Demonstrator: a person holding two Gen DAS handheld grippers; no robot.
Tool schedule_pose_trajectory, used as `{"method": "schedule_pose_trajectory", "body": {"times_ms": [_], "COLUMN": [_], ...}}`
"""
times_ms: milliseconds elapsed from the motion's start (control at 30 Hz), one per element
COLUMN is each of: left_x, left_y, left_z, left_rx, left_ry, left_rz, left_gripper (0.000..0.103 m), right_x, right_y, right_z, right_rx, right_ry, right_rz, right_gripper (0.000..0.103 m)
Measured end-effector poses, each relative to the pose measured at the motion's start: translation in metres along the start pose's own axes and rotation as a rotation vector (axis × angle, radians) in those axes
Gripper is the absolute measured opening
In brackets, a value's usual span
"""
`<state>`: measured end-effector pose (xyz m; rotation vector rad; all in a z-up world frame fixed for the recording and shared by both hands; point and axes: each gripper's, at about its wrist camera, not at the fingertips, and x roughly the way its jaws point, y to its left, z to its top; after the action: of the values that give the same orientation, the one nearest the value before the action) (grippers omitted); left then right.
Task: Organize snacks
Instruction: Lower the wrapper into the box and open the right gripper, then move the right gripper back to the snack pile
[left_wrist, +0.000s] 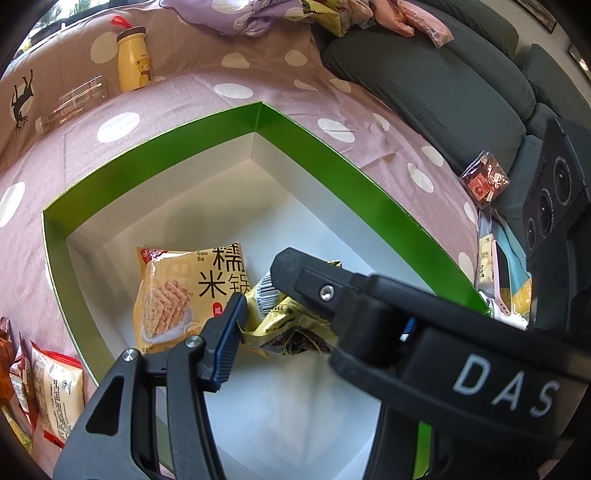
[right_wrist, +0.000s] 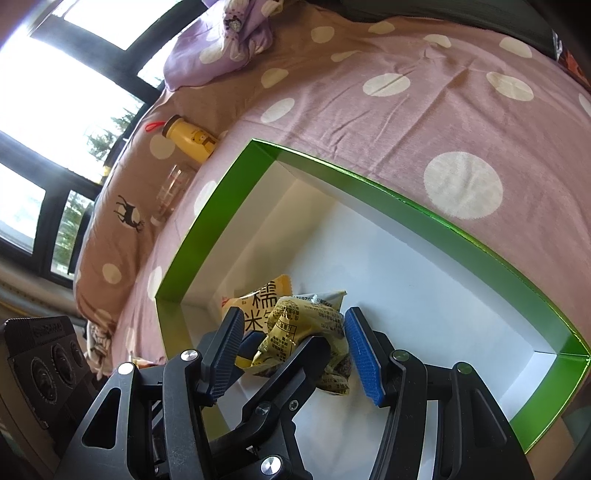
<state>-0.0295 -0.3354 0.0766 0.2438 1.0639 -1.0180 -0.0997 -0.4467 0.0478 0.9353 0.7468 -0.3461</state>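
- Nearest, right gripper (right_wrist: 293, 314) spread wide, blue-padded fingers (right_wrist: 364, 354) standing either side of crumpled yellow packet (right_wrist: 295, 325) without closing on it.
- Left gripper (right_wrist: 279, 347) reaching in across the right one; one finger hidden in its own view, so cannot tell whether pinching or loose. Visible pad (left_wrist: 225, 339) touching the crumpled packet's edge.
- Crumpled packet resting on the white floor of green-walled box (left_wrist: 332, 147), near the front, overlapping rice-cracker packet (left_wrist: 173, 291).
- Rice-cracker packet lying flat, face up, just beside the box's left wall.
- Outside the box, on the left: loose wrapped snacks (left_wrist: 55, 391) on polka-dot sheet (left_wrist: 184, 99).
- On the right, past the box wall: red snack packet (left_wrist: 485, 179) against grey cushion (left_wrist: 424, 85).
- Farther back: clear glass (left_wrist: 81, 96) on its side, yellow bear bottle (left_wrist: 133, 59) just behind it, both well apart from the box.
- Farthest: purple cloth (right_wrist: 225, 40) bunched at the sheet's far edge.
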Motion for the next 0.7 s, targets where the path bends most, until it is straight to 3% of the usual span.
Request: {"method": "schedule_pose_trajectory", "body": {"times_ms": [133, 433, 500, 700], "left_x": [0.003, -0.016, -0.027, -0.069], "left_y": [0.002, 0.002, 0.004, 0.024], "left_z": [0.000, -0.004, -0.006, -0.023], "left_rx": [-0.017, -0.014, -0.020, -0.074], "left_ry": [0.026, -0.032, -0.057, -0.177], "left_rz": [0.008, 0.030, 0.074, 0.091], "left_gripper": [0.059, 0.064, 0.077, 0.080], "right_x": [-0.001, -0.007, -0.010, -0.022], "right_y": [0.000, 0.006, 0.007, 0.023], "right_z": [-0.001, -0.002, -0.003, -0.008], "right_rx": [0.000, -0.013, -0.016, -0.058], "right_ry": [-0.001, -0.025, -0.034, -0.084], "right_rz": [-0.015, -0.024, -0.022, -0.015], "right_gripper": [0.060, 0.060, 0.060, 0.070]}}
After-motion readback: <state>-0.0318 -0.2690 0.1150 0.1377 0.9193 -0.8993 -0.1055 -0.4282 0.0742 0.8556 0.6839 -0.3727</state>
